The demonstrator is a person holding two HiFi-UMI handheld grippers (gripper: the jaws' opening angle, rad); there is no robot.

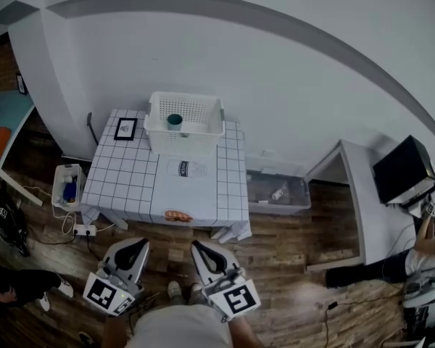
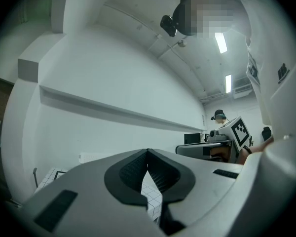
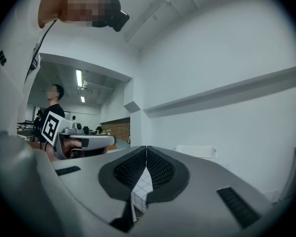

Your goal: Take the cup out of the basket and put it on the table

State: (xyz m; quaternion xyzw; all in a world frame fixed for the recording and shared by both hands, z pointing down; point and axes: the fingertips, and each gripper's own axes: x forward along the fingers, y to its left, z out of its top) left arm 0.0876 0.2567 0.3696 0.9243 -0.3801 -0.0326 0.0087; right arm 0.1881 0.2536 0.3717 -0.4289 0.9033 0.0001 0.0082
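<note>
Head view puts the table [image 1: 123, 183] at my 12 o'clock, the white basket [image 1: 203, 135] on its far edge and the teal cup [image 1: 175, 120] upright inside, toward 9 o'clock of the basket's middle. My left gripper [image 1: 140, 243] and right gripper [image 1: 196, 246] hang short of the near edge, each with jaws pressed together and nothing between them. My worry is going in closed: I'd likely knock the cup over, and a slanted approach could catch the tall basket wall and drag the light basket. A framed picture [image 1: 125, 128] at the basket's 9 o'clock and a white card [image 1: 186, 168] at its 6 o'clock carry print too small to read.
</note>
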